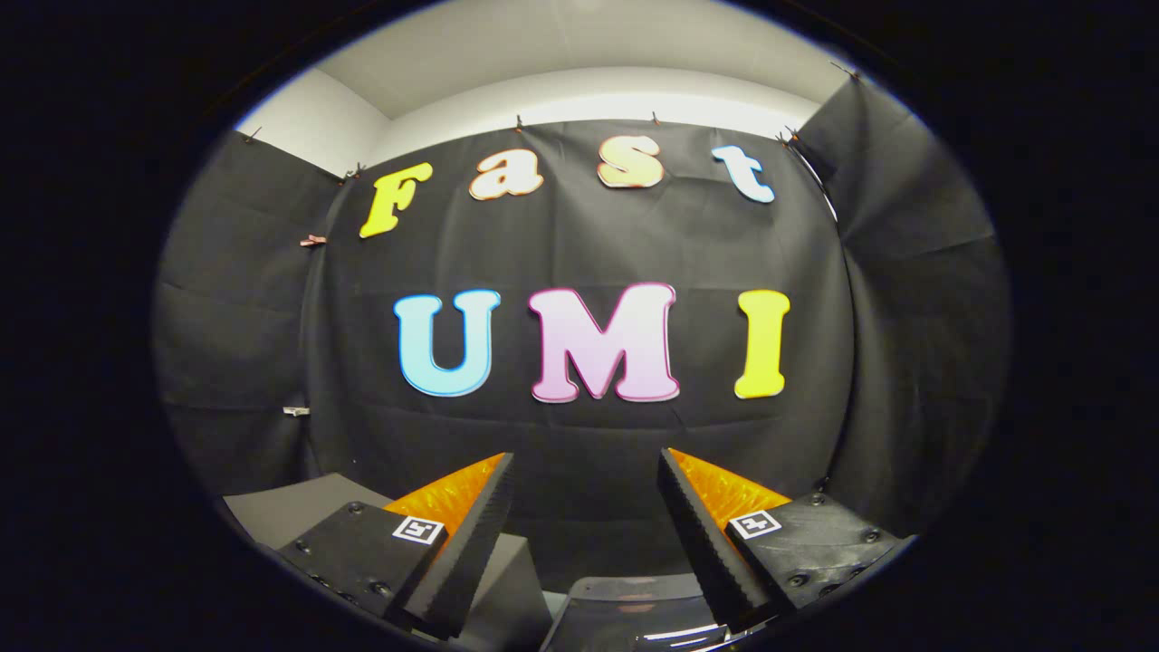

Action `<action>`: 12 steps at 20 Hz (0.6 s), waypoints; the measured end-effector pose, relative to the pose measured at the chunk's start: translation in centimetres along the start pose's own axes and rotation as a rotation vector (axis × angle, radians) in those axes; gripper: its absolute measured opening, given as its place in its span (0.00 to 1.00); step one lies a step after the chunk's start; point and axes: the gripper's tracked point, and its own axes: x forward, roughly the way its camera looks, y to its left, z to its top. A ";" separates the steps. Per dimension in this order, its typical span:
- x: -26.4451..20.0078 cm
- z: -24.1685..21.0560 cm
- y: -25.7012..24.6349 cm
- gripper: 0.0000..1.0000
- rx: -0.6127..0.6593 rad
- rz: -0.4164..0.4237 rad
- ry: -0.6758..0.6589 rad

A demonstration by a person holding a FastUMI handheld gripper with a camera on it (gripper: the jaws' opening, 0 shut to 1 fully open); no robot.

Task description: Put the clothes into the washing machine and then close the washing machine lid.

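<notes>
My gripper (586, 471) is held high and level, facing the booth's black cloth wall, and stands open with nothing between its fingers. Low down between the fingers shows a dark, glossy curved piece (634, 611), apparently the washing machine's raised lid; how it stands I cannot tell. A grey block-like top (507, 580), perhaps the machine's body, lies beside it under the left finger (471, 534). The right finger (702, 534) hangs over the glossy piece's right side.
A grey flat surface (290, 507) lies low on the left, against the cloth wall (589, 235). The wall is straight ahead, with side cloths left and right, and a white ceiling (579, 81) above.
</notes>
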 end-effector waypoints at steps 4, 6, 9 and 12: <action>-1.8 2.2 3.5 0.98 -0.030 0.002 -0.045; -2.5 2.6 4.9 0.98 -0.060 0.010 -0.065; -3.6 3.2 6.5 0.98 -0.085 0.012 -0.080; -5.6 3.7 7.6 0.98 -0.081 0.017 -0.098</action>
